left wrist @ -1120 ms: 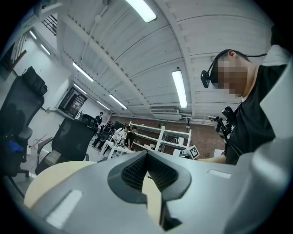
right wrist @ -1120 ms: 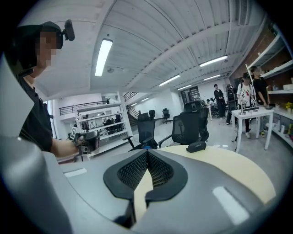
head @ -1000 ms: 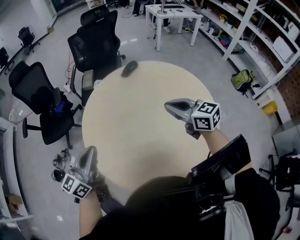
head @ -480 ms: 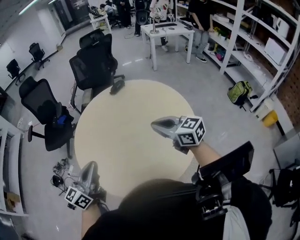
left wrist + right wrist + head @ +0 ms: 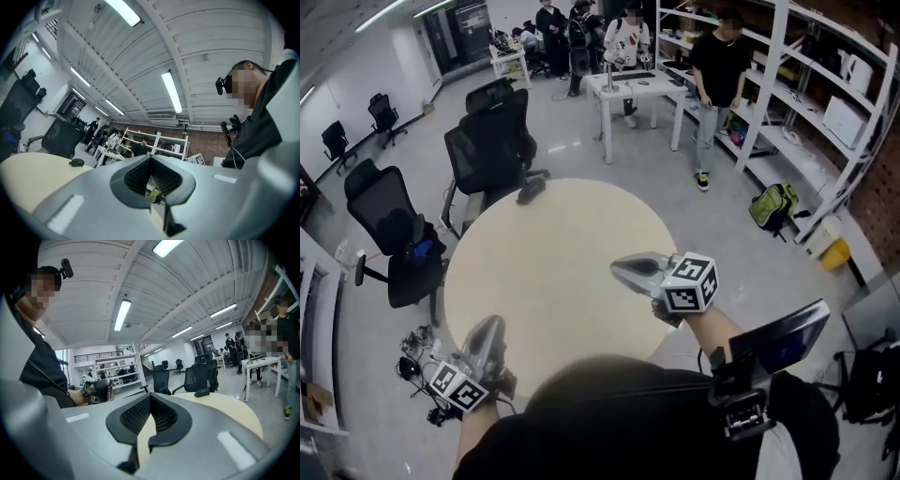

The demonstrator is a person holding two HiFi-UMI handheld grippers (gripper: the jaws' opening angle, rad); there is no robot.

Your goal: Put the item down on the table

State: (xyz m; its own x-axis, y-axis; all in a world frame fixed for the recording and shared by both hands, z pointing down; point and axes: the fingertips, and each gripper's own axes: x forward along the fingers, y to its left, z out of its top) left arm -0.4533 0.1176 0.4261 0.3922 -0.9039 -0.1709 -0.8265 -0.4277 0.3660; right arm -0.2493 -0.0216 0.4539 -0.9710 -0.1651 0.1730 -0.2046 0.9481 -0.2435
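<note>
The dark item (image 5: 531, 190) is seen lying on the round surface (image 5: 553, 272), right at its far edge, near the black chairs (image 5: 492, 141). It looks already put down.

The left hand-held gripper (image 5: 490, 324) is closed up tight with nothing in it, and it is held just off the near left edge. The right hand-held gripper (image 5: 623, 269) is closed and empty too, and it is held over the near right part.

The item is found far ahead and to the left of the right one, well apart from both. Its long side cannot be made out.
</note>
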